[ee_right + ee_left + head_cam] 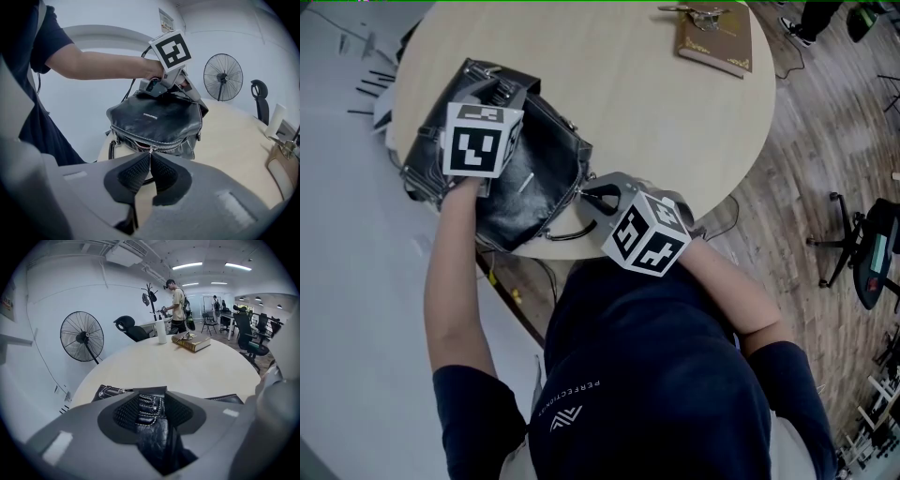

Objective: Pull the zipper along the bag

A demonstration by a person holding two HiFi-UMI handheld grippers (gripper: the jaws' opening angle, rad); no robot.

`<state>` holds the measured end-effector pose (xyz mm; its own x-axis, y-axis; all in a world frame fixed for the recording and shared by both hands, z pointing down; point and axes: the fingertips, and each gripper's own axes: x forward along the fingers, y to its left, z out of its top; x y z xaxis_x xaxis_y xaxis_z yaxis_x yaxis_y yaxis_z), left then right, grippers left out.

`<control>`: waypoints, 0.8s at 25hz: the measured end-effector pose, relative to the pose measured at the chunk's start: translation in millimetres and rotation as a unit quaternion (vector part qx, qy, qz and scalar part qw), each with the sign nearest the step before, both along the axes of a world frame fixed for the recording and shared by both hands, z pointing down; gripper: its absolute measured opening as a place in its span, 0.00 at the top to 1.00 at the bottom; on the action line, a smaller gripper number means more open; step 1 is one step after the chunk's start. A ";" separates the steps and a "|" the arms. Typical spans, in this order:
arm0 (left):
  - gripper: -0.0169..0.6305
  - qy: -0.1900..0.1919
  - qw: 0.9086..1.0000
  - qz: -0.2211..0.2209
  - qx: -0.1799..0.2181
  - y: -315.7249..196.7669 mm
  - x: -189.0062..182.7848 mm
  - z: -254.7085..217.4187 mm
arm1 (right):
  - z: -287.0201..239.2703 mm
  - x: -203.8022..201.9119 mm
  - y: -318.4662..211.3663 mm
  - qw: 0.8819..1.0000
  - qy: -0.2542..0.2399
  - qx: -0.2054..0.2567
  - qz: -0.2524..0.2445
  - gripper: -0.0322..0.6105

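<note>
Right gripper view: right tongs (150, 158) tight on zipper pull (150, 151), left tongs (151, 401) tight on far end of bag (154, 117).

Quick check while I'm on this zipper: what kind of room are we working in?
Most likely an open-plan office: black swivel office chairs, long ceiling strip lights, and a black pedestal fan near the round pale wooden table.

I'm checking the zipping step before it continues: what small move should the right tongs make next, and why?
Probably draw the right tongs steadily along the zipper track, keeping the grip. They are shut on the zipper pull on the side of the bag facing them, and the left tongs clamp its far top edge, which should brace it.
</note>
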<state>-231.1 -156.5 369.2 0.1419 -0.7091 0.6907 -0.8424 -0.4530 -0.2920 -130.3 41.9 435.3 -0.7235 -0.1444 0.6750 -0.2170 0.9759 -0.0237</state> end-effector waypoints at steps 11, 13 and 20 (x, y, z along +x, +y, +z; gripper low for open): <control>0.60 0.013 0.988 0.137 -0.065 49.6 52.7 -2.2 | 0.7 0.1 -0.1 1.000 -0.004 -0.008 -0.007 0.93; 0.59 0.025 0.982 0.165 -0.088 61.0 68.4 -0.2 | 0.0 0.1 -0.6 1.000 -0.007 -0.010 -0.007 0.93; 0.56 0.022 0.957 0.253 -0.139 85.8 103.6 13.0 | 0.2 -0.3 0.0 1.000 -0.009 -0.013 -0.006 0.93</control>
<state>-127.5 -70.7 382.2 0.4517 -0.3311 0.8285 -0.5027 -0.8616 -0.0703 -130.6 42.0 435.5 -0.7368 -0.1186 0.6656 -0.2046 0.9774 -0.0523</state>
